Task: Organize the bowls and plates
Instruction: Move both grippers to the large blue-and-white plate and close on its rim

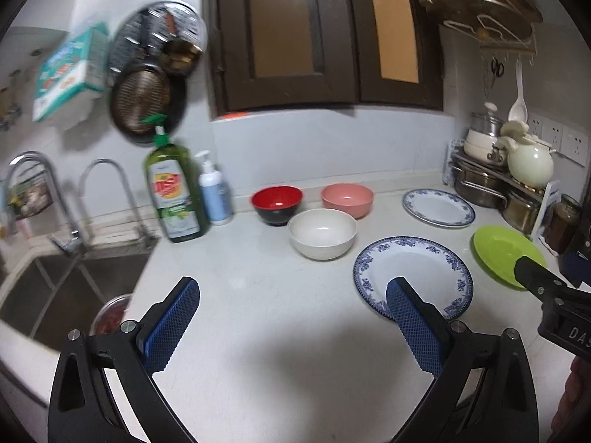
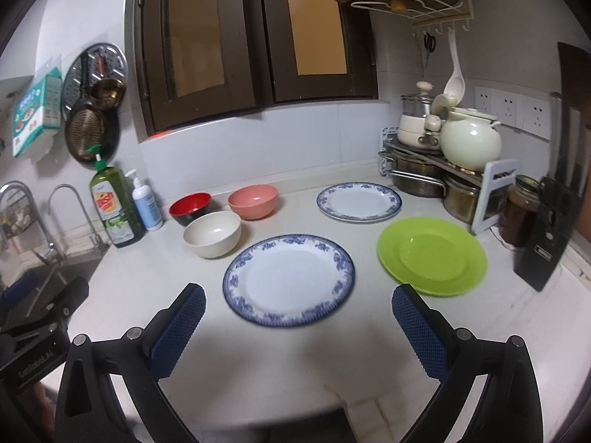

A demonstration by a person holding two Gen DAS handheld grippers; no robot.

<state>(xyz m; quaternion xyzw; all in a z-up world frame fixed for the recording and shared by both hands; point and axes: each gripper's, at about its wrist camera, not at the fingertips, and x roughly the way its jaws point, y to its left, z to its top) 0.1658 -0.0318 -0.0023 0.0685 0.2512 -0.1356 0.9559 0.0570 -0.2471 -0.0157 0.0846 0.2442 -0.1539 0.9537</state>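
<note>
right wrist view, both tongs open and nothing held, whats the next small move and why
Probably ease the right tongs forward and down to the near rim of the near blue-rimmed plate. It lies flat almost straight ahead between the open fingers, nothing on it, and it matches the far blue-rimmed plate, so those two could stack. The left tongs hang open over bare counter.

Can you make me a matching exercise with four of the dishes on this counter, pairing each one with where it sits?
Things:
1. red bowl
2. white bowl
3. green plate
4. pink bowl

Places:
A. beside the pot rack
B. nearest the soap bottles
C. next to the near blue-rimmed plate
D. between the red bowl and the far blue-rimmed plate

Pairs: 1-B, 2-C, 3-A, 4-D
</note>
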